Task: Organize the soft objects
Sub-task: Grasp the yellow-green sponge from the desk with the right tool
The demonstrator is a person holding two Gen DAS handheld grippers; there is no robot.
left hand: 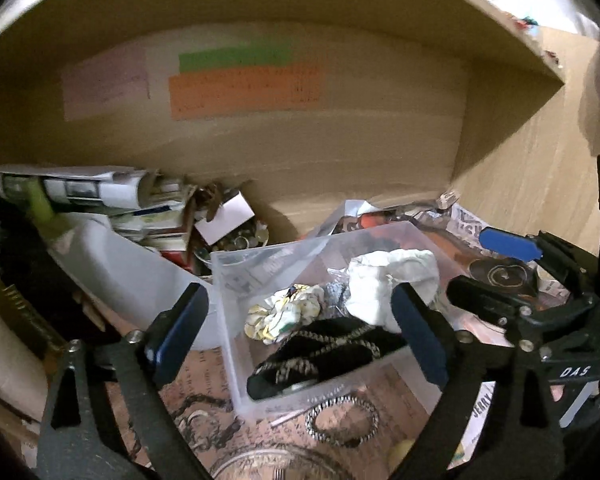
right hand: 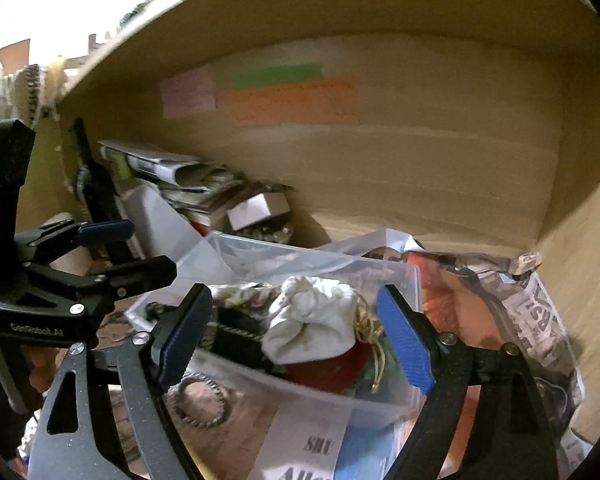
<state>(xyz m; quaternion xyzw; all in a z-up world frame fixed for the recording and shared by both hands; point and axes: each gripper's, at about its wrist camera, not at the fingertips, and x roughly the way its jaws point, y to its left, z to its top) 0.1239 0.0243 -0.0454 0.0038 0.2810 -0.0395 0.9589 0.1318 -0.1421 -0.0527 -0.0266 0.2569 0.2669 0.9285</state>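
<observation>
Inside the wooden shelf [left hand: 300, 152], on newspaper [right hand: 540, 320], stands a clear plastic box [left hand: 260, 276] that already holds the soft things. Largest is a white cloth bundle [left hand: 388, 280], crumpled and light — it should squash and spring back, so a pinch across a raised fold near its top looks safest. In front lies a black strap with patterned cord [left hand: 320, 356], limp and likely to dangle if lifted by one end. Smaller still, a yellow-and-white scrunchie [left hand: 284, 314], puffy and easy to grip anywhere. Outside the box, on the shelf floor, sits a braided hair tie [left hand: 342, 420] — thin, flat, probably the hardest to catch.

Both tongs are spread wide and hold nothing: the left tongs [left hand: 300, 336] straddle the box's near corner, the right tongs [right hand: 296, 338] frame the white bundle without touching it.
</observation>
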